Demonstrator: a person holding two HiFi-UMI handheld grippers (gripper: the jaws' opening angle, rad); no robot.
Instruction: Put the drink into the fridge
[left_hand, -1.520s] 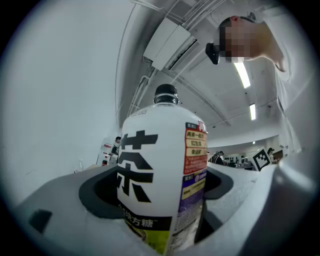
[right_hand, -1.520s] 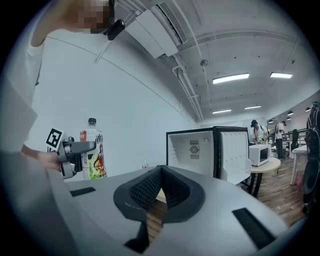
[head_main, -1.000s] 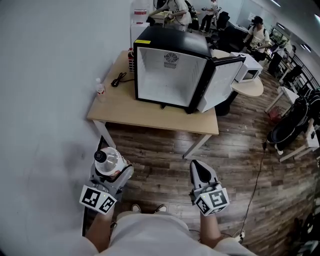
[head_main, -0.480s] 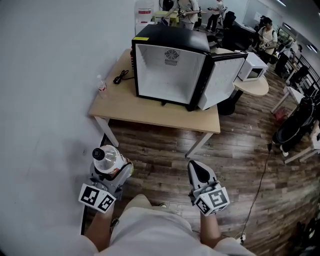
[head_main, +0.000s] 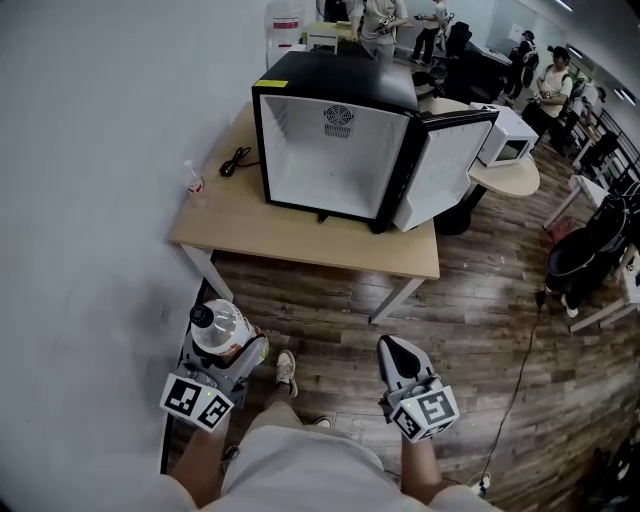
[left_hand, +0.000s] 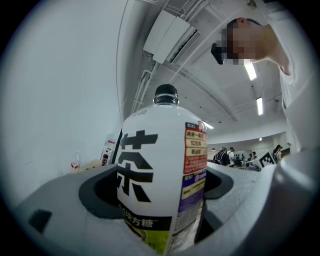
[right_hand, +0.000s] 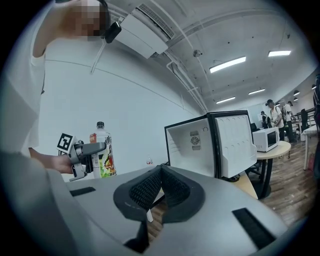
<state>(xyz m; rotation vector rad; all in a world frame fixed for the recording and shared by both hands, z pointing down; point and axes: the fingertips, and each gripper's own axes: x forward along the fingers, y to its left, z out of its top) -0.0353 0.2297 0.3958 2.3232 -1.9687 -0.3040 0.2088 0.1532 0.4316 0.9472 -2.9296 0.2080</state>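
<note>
Well ahead of the left gripper (head_main: 226, 345), a wooden table (head_main: 300, 240) on the plank floor (head_main: 330, 320) carries the open black fridge (head_main: 330, 140); a small bottle (head_main: 193, 180) and a cable (head_main: 235, 160) sit left of it

Bottle (left_hand: 161, 175) clamped between the jaws of the left gripper (left_hand: 157, 200): one large black character, 茶, on the white label, facing the camera. Directly below it, low between the jaws, a black band with white characters 块方糖; the start of that line is cut off. On the label's right side, a red panel and a purple panel of small print, not legible.

Fridge (head_main: 335, 150), well ahead of the left gripper: yellow sticker (head_main: 270, 83) on its top front corner, print too small to read.
</note>
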